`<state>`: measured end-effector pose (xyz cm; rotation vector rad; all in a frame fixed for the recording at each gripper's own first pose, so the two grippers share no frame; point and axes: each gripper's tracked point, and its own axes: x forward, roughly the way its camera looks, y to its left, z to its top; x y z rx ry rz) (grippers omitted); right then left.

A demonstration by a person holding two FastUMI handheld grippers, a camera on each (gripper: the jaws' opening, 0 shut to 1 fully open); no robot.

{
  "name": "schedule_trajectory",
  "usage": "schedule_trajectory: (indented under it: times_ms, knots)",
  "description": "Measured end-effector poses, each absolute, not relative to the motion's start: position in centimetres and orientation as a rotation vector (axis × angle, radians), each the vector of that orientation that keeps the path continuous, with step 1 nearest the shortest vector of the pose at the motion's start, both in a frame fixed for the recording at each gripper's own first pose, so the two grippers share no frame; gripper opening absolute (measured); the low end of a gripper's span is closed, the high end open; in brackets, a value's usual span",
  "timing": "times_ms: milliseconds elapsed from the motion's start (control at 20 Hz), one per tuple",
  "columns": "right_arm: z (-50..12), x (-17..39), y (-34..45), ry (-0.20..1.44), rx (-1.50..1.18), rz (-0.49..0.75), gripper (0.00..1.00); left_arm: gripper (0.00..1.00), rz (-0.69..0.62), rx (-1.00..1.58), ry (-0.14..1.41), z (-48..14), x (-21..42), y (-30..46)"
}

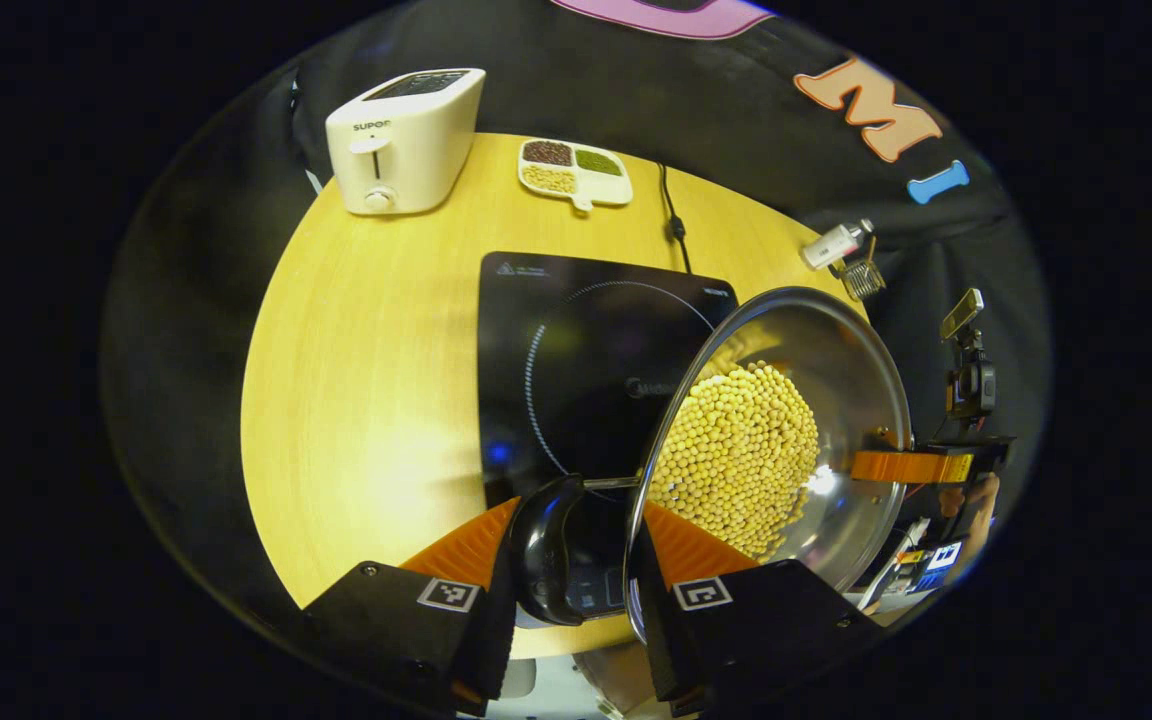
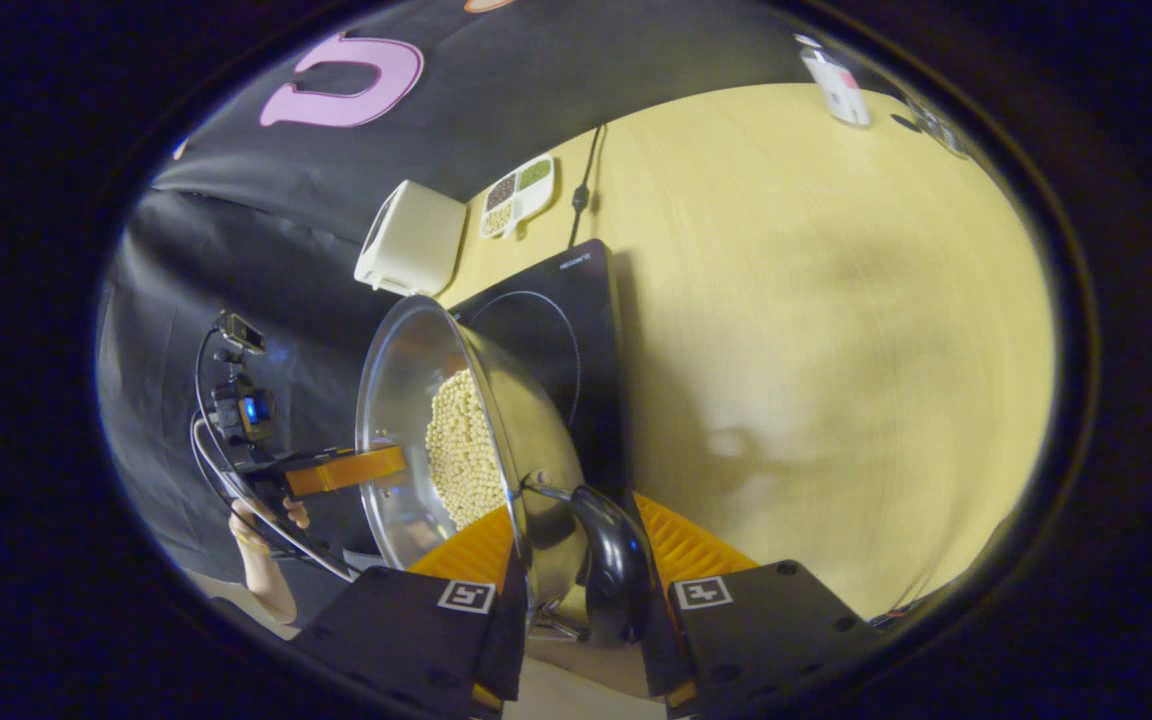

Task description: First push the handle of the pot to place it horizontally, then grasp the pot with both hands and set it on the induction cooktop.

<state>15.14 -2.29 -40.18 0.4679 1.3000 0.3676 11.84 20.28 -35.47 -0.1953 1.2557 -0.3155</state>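
Between the left tongs [image 1: 576, 590], at the bottom of the left gripper view, sits one black side handle [image 1: 548, 548] of the pot [image 1: 786, 440]; the fingers stand narrow at either side of it, though I cannot tell that both press. In the right gripper view the right tongs [image 2: 581, 595] bracket the pot's other black handle [image 2: 614, 562] likewise. One steel pot, filled with yellow beans [image 1: 741, 455], hangs tilted over the one black induction cooktop [image 1: 576, 370] at frame centre. On the counter [image 1: 356, 400] stand one white toaster [image 1: 404, 140] upper left and one divided dish [image 1: 574, 170].
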Motion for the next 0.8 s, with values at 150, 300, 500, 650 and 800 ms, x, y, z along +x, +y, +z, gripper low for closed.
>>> schedule_trajectory:
  times_ms: [150,300,500,650,800]
  knots:
    - [-40.6,15.4,-2.1,1.303,0.476,0.372,0.43,0.56,-0.299,-0.176,1.246,-36.1,13.5,21.8]
    - [-40.8,15.6,-2.4,1.302,0.492,0.368,0.43,0.56,-0.29,-0.145,1.235,-36.7,15.2,22.9]
    - [-41.3,15.7,-2.9,1.293,0.511,0.349,0.5,0.56,-0.282,-0.107,1.212,-37.4,17.2,23.5]
    - [-41.8,15.7,-3.0,1.279,0.515,0.333,0.43,0.55,-0.275,-0.089,1.199,-37.6,17.9,23.4]
    - [-42.3,15.8,-3.0,1.269,0.509,0.32,0.43,0.55,-0.265,-0.083,1.189,-38.1,18.7,23.7]
